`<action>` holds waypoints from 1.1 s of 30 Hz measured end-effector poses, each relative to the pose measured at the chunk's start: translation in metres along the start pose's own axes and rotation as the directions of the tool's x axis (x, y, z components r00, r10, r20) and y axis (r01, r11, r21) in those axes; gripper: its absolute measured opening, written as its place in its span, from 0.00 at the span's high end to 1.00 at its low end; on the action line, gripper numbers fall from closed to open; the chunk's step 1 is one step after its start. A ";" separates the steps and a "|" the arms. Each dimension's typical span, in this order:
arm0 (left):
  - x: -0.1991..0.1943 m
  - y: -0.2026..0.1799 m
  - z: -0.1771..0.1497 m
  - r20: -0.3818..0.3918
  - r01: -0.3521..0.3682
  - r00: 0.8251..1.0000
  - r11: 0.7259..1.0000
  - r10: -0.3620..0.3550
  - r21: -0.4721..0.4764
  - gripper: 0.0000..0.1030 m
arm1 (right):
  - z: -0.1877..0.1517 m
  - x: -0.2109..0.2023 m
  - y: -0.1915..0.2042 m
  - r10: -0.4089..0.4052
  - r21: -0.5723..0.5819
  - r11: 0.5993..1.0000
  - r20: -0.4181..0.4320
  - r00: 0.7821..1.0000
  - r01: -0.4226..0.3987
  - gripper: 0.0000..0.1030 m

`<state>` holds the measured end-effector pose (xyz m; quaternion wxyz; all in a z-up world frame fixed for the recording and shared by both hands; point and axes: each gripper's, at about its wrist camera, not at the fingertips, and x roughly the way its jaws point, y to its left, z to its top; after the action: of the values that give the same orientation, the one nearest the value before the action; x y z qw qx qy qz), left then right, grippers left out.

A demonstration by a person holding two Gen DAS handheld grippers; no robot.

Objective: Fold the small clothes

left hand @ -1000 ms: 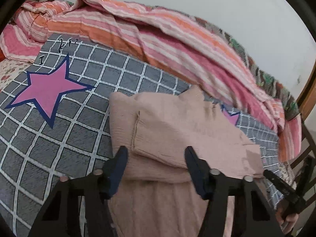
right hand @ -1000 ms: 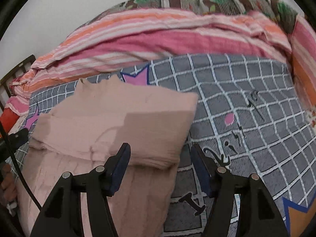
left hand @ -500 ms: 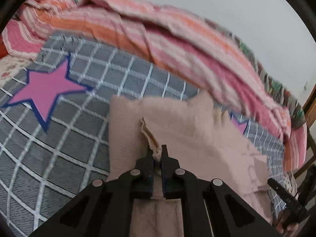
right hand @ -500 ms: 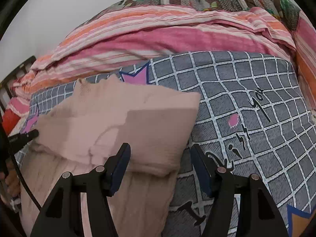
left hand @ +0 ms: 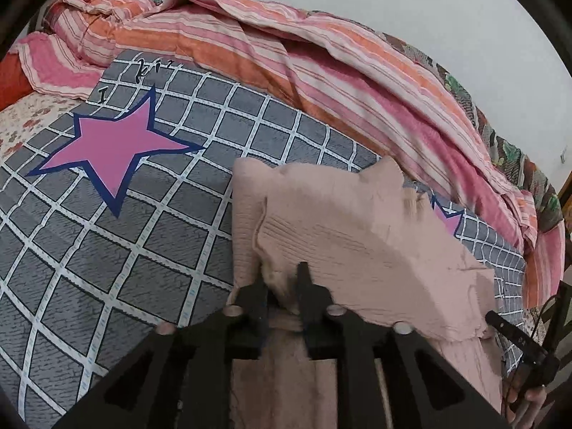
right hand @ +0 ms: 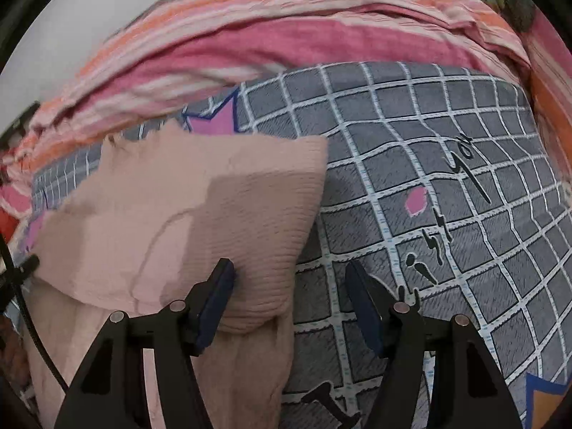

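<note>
Pink garment [left hand: 357, 246] lay center frame, my left gripper [left hand: 282, 286] pinching its near-left fold; my right gripper [right hand: 289, 286], jaws wide and empty, straddled its right corner.

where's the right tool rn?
Right tool is open, straddling the pink garment's right folded edge on the grey checked bedspread; the left-wrist view shows only its tip, far right.
</note>
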<state>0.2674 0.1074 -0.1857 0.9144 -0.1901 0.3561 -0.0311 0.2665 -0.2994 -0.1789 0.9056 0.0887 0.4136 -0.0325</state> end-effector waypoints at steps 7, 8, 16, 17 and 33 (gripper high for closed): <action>0.007 -0.011 -0.004 -0.011 -0.071 0.997 0.995 0.072 0.064 0.47 | -0.001 0.002 0.001 -0.020 -0.005 1.000 -0.003 1.000 0.020 0.50; 0.008 -0.010 -0.004 -0.021 -0.073 0.997 0.996 0.074 0.056 0.47 | -0.001 0.003 0.003 -0.027 -0.013 1.000 -0.002 1.000 0.027 0.50; -0.002 0.001 -0.007 -0.006 -0.037 0.999 0.999 0.037 0.002 0.51 | -0.005 -0.007 -0.008 0.033 0.042 0.999 0.017 0.999 -0.034 0.50; -0.005 0.001 -0.009 -0.002 -0.033 0.999 0.999 0.033 0.008 0.52 | -0.005 -0.009 -0.010 0.042 0.050 0.998 0.022 0.999 -0.044 0.50; -0.059 -0.011 -0.036 0.097 -0.040 0.995 0.988 0.026 0.147 0.57 | -0.035 -0.077 0.003 0.059 -0.054 0.997 0.159 0.986 -0.051 0.61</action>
<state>0.2003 0.0963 -0.1683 0.9423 -0.1166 0.3121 -0.0336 0.1902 -0.2910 -0.1431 0.9384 0.0745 0.3374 -0.0043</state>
